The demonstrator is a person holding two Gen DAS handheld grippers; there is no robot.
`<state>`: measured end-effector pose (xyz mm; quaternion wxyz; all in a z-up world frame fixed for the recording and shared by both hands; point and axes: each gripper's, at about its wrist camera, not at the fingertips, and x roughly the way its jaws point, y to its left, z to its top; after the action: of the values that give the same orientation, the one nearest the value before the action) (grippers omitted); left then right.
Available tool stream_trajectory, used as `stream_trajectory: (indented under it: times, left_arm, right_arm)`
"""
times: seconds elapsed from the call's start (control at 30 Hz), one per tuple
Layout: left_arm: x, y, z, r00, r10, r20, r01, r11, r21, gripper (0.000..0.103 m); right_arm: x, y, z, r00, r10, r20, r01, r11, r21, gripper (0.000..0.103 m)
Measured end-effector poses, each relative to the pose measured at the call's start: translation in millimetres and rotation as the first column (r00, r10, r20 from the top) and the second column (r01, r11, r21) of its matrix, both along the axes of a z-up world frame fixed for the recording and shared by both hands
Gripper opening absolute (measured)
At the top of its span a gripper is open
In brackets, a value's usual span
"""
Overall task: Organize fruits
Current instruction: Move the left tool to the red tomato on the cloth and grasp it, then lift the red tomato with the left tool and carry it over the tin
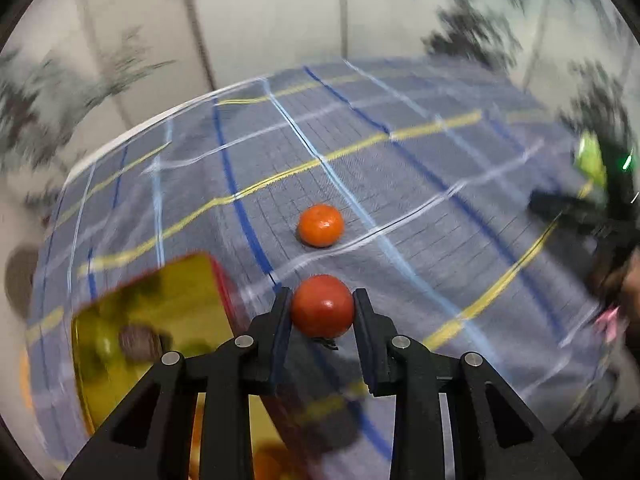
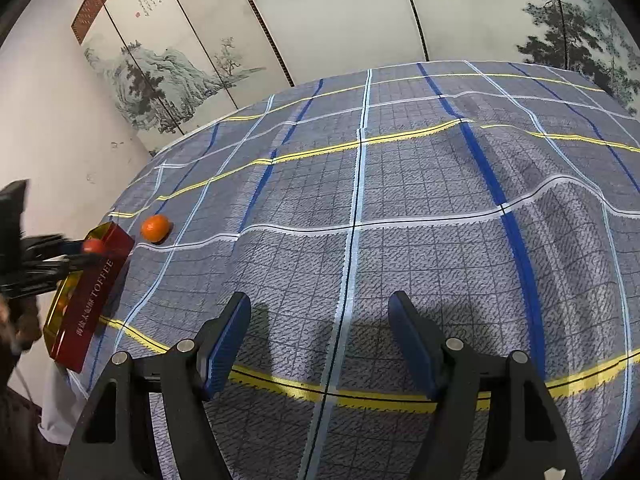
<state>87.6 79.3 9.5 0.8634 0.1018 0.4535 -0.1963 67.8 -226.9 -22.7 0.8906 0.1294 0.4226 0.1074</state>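
Left wrist view: my left gripper [image 1: 322,306] is clamped on the red fruit [image 1: 322,305], box [image 1: 160,312] just down-left of it, orange [image 1: 321,225] ahead on cloth; right gripper [image 2: 320,344] half open, empty, farther off.

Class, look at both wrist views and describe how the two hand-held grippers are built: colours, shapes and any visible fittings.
The left gripper and the right gripper share one build: matte black angular linkage arms with triangular cut-outs, joined by round silver pins. Each has two flat, narrow fingers faced with dark blue textured pads. No cables or printed markings show on either one.
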Motion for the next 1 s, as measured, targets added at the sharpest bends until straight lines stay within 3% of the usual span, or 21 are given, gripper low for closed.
stream_trajectory:
  times: [0.1,0.2,0.53,0.87,1.0]
  left_arm:
    - [-28,6,12,0.996,0.089,-0.011,-0.09,0.991,-0.099,0.031]
    - [-54,11,18,0.987,0.162,-0.006,-0.161,0.978,-0.129,0.031]
    - [-114,28,31,0.946,0.315,0.08,-0.306,0.946,-0.109,0.031]
    - [-134,36,30,0.928,0.344,0.144,-0.34,0.939,-0.048,0.031]
    - [-137,42,28,0.926,0.353,0.135,-0.348,0.935,-0.059,0.031]
  right_arm:
    - [1,1,0,1.0,-0.002,-0.001,0.002,1.0,-0.004,0.069]
    - [1,1,0,1.0,-0.002,-0.001,0.002,1.0,-0.004,0.069]
    - [1,6,-2,1.0,-0.006,-0.005,0.006,0.999,-0.038,0.069]
    - [1,11,-1,1.0,-0.007,-0.011,0.006,0.997,-0.08,0.071]
    - [1,13,-1,1.0,-0.008,-0.013,0.006,0.995,-0.095,0.072]
